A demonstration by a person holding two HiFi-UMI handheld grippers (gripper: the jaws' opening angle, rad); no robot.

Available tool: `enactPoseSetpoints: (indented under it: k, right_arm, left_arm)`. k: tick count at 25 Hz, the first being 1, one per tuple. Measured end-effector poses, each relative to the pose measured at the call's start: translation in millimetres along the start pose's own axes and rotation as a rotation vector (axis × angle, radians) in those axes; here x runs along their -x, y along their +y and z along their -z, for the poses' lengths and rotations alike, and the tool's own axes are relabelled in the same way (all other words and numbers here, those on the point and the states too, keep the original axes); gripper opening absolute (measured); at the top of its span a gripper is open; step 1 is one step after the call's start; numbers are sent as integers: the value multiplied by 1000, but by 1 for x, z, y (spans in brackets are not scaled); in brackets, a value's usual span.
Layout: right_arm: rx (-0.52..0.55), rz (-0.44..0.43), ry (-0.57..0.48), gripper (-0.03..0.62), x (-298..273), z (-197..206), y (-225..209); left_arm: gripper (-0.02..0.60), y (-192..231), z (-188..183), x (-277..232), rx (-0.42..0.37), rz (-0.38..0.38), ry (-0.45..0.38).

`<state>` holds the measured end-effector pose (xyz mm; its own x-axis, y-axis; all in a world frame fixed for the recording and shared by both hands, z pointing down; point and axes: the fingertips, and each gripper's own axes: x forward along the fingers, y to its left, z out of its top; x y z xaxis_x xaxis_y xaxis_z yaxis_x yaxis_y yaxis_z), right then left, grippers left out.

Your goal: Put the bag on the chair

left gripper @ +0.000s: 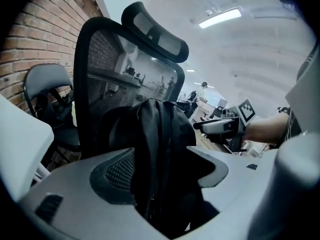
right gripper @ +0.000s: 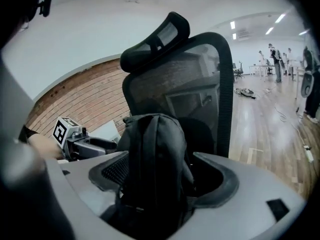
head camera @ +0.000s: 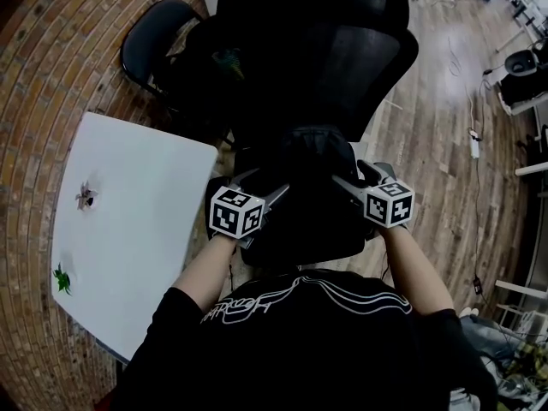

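As the bag (head camera: 312, 157) sits on the chair (head camera: 342, 58) (against backrest), left gripper (head camera: 270, 191) and right gripper (head camera: 351, 178) hold jaws apart.

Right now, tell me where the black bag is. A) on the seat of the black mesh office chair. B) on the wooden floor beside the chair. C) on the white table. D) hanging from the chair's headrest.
A: the bag stands upright on the chair, with its back against the mesh backrest and well below the headrest.
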<state>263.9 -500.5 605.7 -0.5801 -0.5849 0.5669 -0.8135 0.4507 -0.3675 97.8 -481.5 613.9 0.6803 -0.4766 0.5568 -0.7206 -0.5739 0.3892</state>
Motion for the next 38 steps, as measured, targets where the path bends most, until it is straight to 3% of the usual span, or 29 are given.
enactPoseSetpoints:
  k: [3,9,15,19,23,38]
  right_arm:
    - [32,-45,-37,338,20,-13,29]
    - [33,-187,-110,190,63,-19,99]
    - [21,-250,-200,-3,108,-15,160]
    - [42,-323,-275,-3,141,-24,199]
    - [20,-325,-308,-3,162,-23,219]
    - [65,-366,-386,-4,198,-13,274]
  left_arm:
    - [315,-12,-10,18,-15,2,-15]
    - [148,-50,-29,66,-40,18,-62]
    - [61,-109,-38,119,-78,125,-130]
    - [46,-137,-36,156,-107,163,-158]
    - [44,-159,-34,186,-115,201,-192]
    - [44,-179,-25,237,-131,189,-241]
